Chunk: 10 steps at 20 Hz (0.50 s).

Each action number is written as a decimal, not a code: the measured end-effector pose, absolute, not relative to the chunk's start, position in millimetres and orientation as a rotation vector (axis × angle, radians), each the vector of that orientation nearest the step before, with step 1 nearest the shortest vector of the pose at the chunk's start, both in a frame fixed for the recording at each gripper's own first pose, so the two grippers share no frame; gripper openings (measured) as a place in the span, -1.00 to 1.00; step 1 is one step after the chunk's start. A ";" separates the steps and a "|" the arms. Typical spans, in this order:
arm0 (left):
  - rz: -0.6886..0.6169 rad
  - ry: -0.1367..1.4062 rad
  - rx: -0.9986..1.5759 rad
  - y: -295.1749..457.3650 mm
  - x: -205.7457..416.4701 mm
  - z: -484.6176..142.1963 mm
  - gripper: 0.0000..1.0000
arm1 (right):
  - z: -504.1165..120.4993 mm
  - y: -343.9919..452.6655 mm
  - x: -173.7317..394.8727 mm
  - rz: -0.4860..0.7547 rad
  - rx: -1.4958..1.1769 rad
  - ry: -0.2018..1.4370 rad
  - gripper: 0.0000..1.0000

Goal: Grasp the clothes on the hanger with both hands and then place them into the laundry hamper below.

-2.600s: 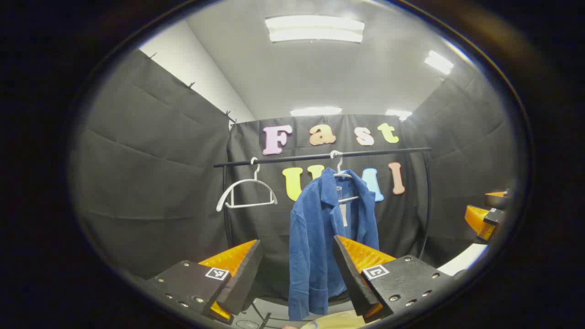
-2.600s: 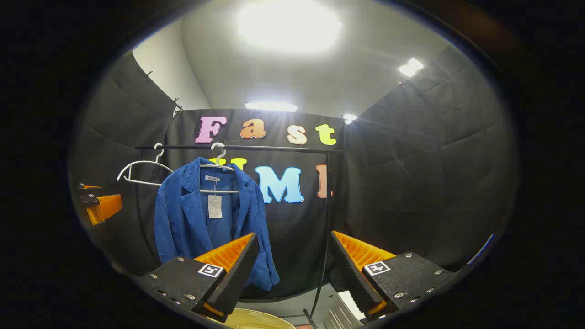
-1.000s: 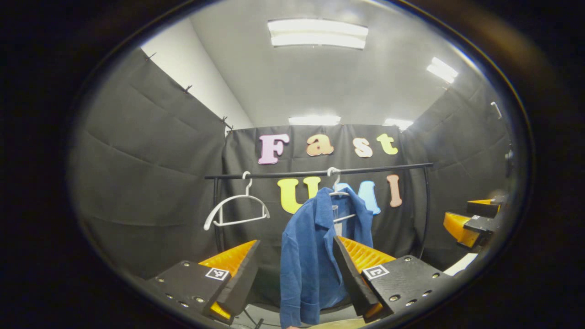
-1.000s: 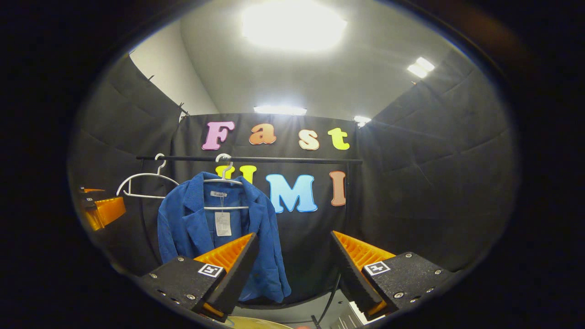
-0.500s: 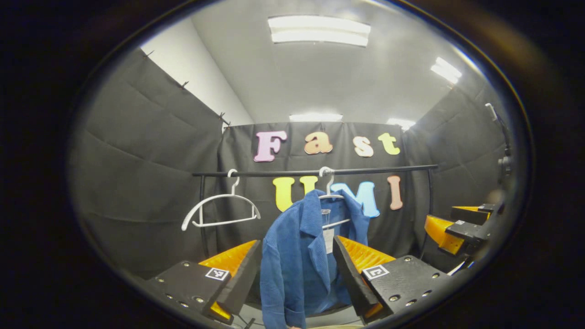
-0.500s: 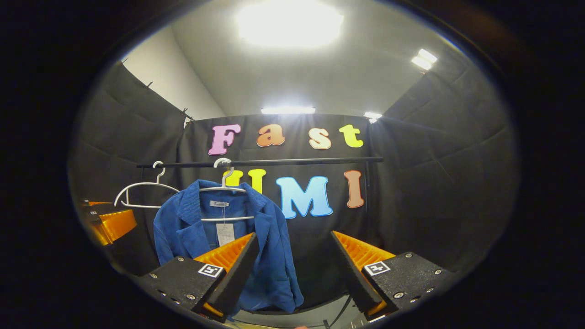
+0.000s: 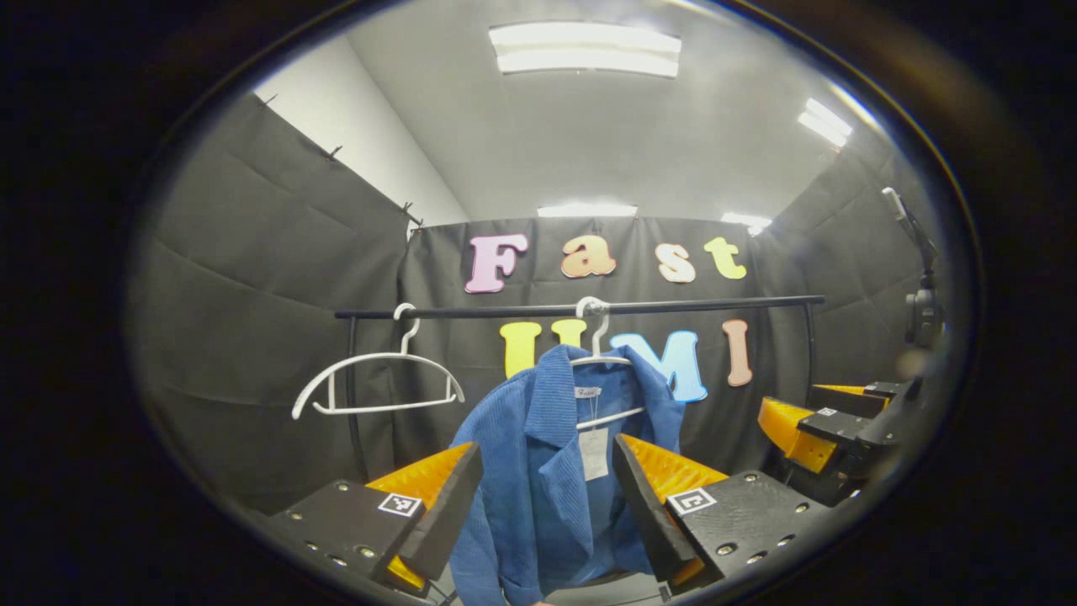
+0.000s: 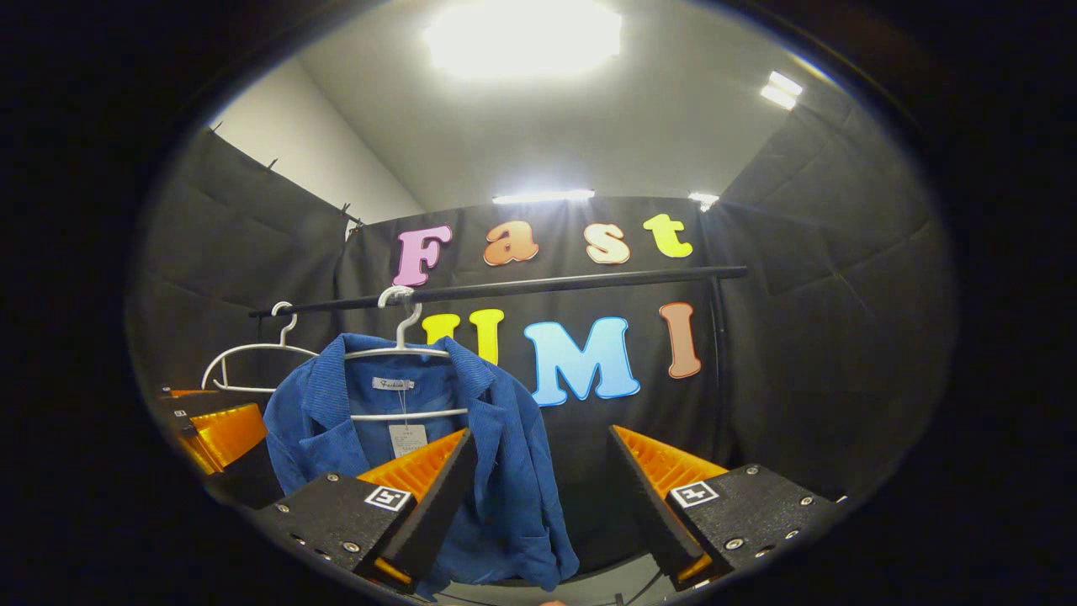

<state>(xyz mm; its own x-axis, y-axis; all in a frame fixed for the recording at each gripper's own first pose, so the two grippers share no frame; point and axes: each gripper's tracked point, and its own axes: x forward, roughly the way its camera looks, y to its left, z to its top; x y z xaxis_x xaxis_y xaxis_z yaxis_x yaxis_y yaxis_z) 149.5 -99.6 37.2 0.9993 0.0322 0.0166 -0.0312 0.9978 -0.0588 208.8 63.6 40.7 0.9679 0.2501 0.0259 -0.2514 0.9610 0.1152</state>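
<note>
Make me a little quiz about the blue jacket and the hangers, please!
1. True or false: the blue jacket hangs on a white hanger on the black rail.
2. How many white hangers are on the rail? A) one B) two C) three
3. Fill in: the left gripper and the right gripper are both ____, touching nothing.

Key: 1 true. 2 B, since a bare hanger hangs beside the jacket's. 3 open.

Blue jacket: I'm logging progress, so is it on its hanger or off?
On. The blue jacket hangs from the white hanger hooked over the rail.
</note>
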 end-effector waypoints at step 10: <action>0.079 -0.010 -0.046 -123.4 196.6 7.7 0.71 | 13.0 98.9 265.2 0.387 0.128 0.011 0.91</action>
